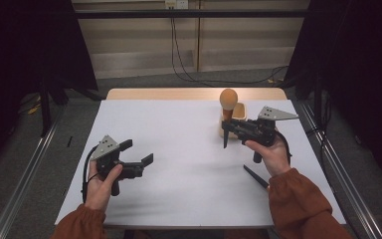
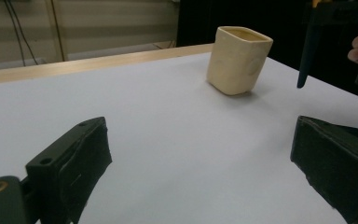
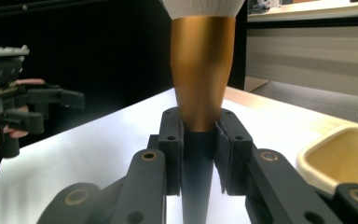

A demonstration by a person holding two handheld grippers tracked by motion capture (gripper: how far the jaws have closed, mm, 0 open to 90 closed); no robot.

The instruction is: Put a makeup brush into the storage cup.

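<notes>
A brush with a round beige head (image 1: 228,98), a copper collar (image 3: 203,74) and a dark tapered handle (image 2: 305,56) stands upright in my right gripper (image 1: 227,128), which is shut on the handle just below the collar (image 3: 200,140). It hangs above the table, right in front of a cream square cup (image 1: 242,107) (image 2: 238,59) (image 3: 342,154). My left gripper (image 1: 139,152) (image 2: 200,154) is at the front left, open, with only bare table between its jaws. It points toward the cup from well short of it, and appears far left in the right gripper view (image 3: 58,112).
The white table (image 1: 179,129) has a wooden strip along its far edge (image 1: 179,93). A slender dark pointed stick (image 1: 255,177) lies by the right wrist. Black curtains hang at both sides, and cables run across the floor beyond the table.
</notes>
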